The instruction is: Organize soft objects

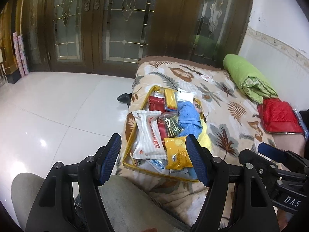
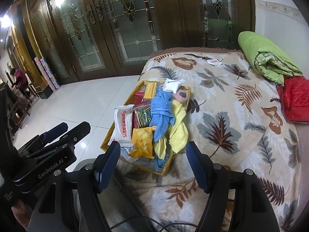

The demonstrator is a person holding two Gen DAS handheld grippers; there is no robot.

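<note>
Hanging wide open and empty, the left gripper (image 1: 154, 156) and right gripper (image 2: 152, 164) wait near the bed's front edge. Past them, the clear yellow-trimmed bag (image 1: 133, 145) holds a blue fluffy towel (image 2: 161, 112) and packets. It sits by the bed's left edge, so a hard tug could tip it off.
</note>
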